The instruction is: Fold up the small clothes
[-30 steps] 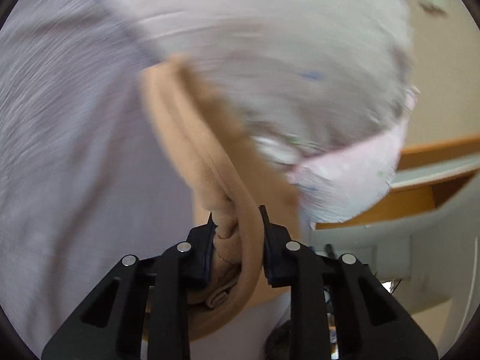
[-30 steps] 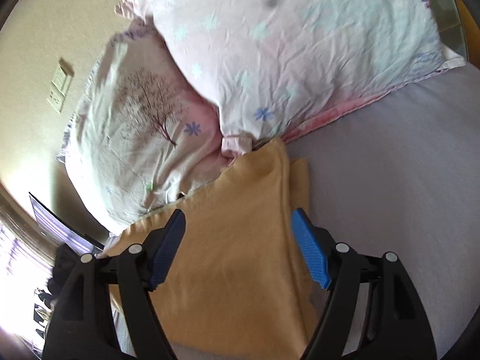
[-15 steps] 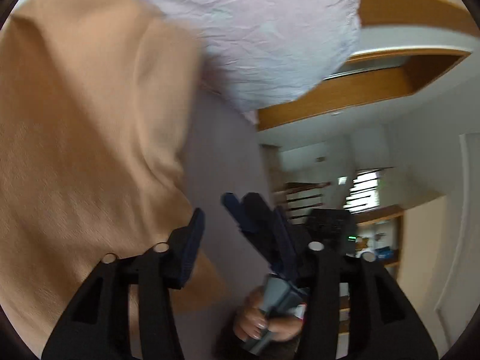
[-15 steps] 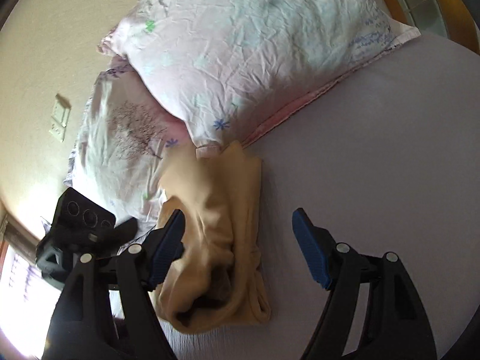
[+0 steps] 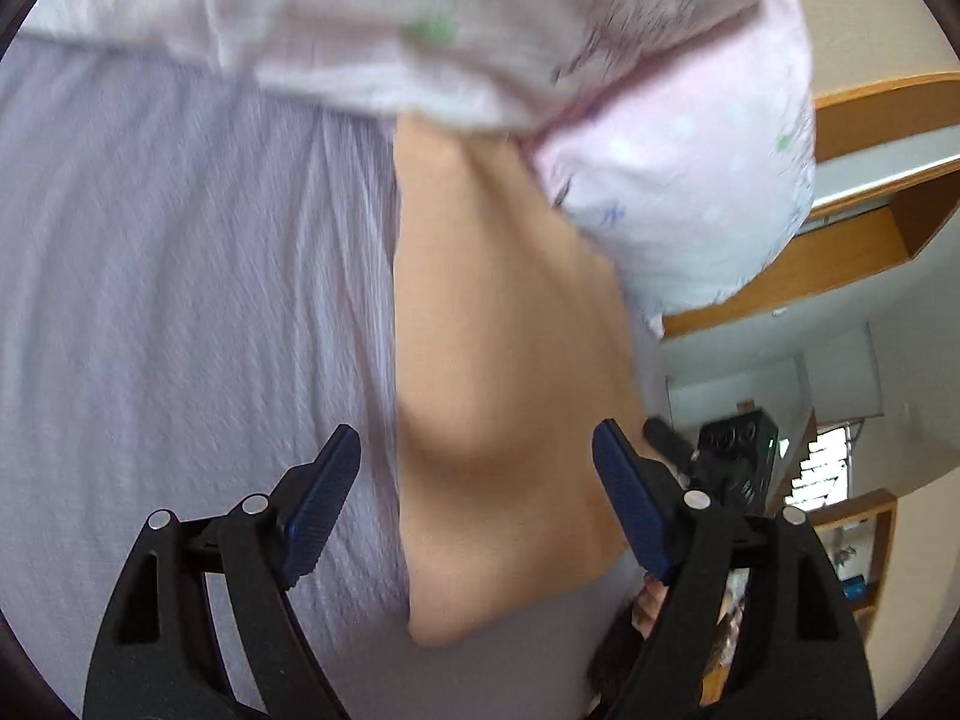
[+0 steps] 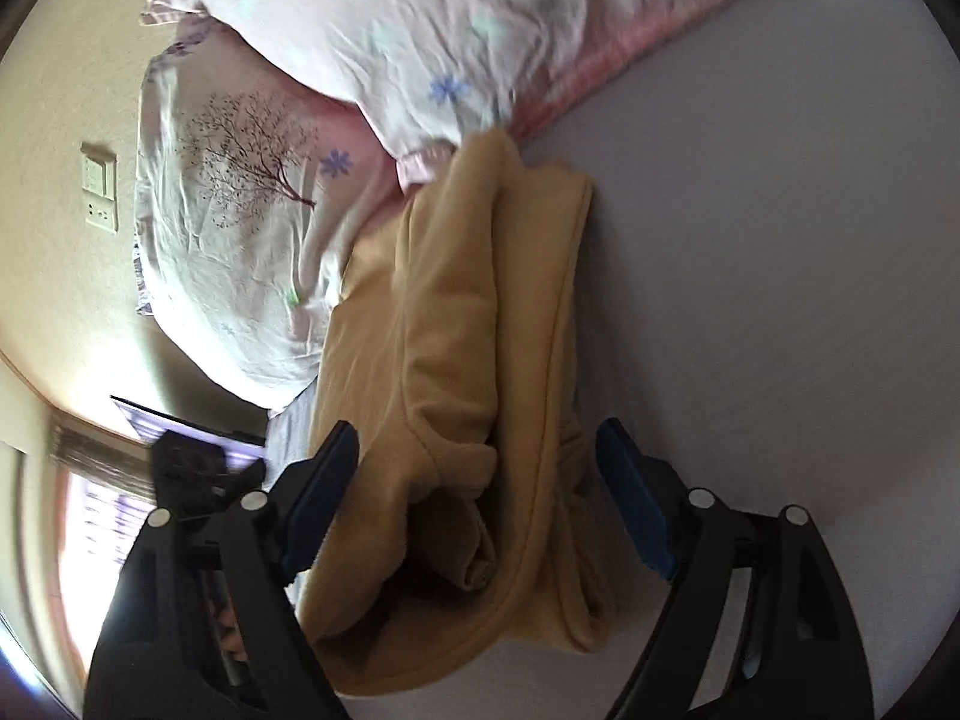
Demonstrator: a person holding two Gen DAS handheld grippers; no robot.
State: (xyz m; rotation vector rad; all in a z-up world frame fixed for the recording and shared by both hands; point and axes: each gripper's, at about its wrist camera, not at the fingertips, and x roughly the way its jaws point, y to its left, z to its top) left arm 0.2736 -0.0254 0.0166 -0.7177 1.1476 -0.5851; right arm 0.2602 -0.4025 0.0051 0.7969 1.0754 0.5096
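Observation:
A tan garment point(image 6: 474, 372) lies folded in a long bundle on the lilac bed sheet point(image 6: 780, 240), its far end against the pillows. It also shows in the left wrist view point(image 5: 510, 396) as a flat, blurred strip. My left gripper point(image 5: 477, 498) is open and empty, just above the garment's near end. My right gripper point(image 6: 477, 492) is open and empty, its jaws spread on either side of the bundle's near end, where loose folds bunch up.
Two pale pink floral pillows point(image 6: 252, 180) lie at the head of the bed, also in the left wrist view point(image 5: 690, 192). A wooden headboard shelf point(image 5: 852, 240) is at the right. The other gripper's body point(image 5: 738, 456) shows beyond the bed edge. A wall switch point(image 6: 99, 186) is left.
My left gripper let go of the tan garment and is now open above it. The garment went from spread flat to a folded bundle. My right gripper stayed open and moved closer over it.

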